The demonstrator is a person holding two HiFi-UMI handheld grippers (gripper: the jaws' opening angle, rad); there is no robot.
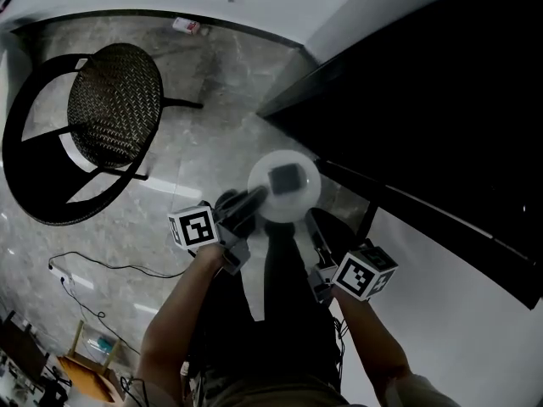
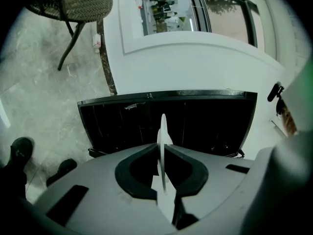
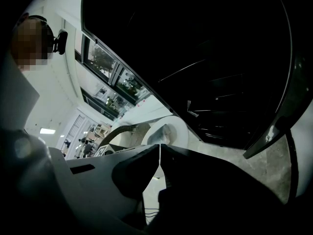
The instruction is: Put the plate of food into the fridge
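The left tool [image 2: 163, 153] has its jaws pinched together on the thin white rim of the plate [image 1: 293, 209], which shows edge-on between them. The right tool [image 3: 158, 155] is likewise clamped on a thin white edge, which I take to be the opposite side of the same rim. In the head view the two tools meet the plate from its near-left and near-right sides. So the plate hangs in the air between both tools, over the floor [image 1: 212, 134], with a dark grey lump of food [image 1: 288, 178] sitting on its middle.

Judging by this, the step in hand is the carry toward the fridge [image 1: 424, 91], whose black, open inside lies just beyond the plate and to its right. The plate is not yet inside. The next move calls for keeping the plate level while both tools travel together, then sliding it onto a shelf; which shelf is free is too dark to tell.

Beyond the plate to the left, well apart, stands a chair [image 1: 114, 104] with a woven seat. A cable [image 1: 93, 265] trails on the floor to the plate's near left. Neither blocks the path. The dark strip [image 1: 441, 219] right of the plate, possibly the fridge door, is the edge to mind.
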